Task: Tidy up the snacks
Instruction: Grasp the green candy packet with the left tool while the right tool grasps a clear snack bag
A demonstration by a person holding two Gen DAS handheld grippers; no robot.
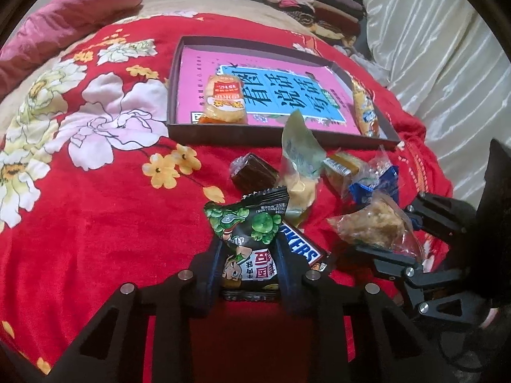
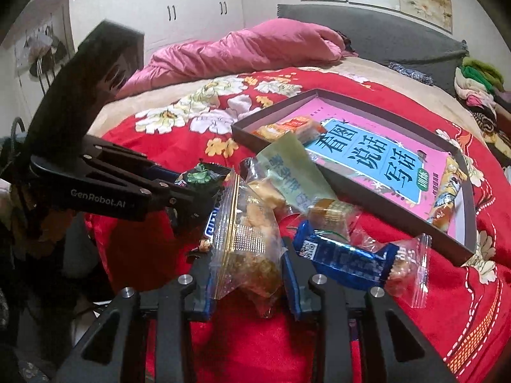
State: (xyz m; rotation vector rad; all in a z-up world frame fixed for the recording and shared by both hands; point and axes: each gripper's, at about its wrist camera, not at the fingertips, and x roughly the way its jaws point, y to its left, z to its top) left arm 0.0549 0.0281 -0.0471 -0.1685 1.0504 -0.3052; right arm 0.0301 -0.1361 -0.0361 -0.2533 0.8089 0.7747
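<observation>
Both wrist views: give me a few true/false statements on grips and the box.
1. The left gripper is shut on the black-and-green pea snack packet. True.
2. The right gripper is open with nothing between its fingers. False: it is shut on the clear plastic bag of golden-brown snacks.
3. The shallow dark cardboard box holds no snacks. False: an orange cracker packet and a long yellow snack packet lie inside.
4. The box sits on the red floral blanket. True.

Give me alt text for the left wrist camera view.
The left gripper is shut on a green pea snack packet above a red floral blanket. Beyond it lie loose wrapped snacks and a shallow box holding two snacks; the right gripper grips a clear bag.
</observation>
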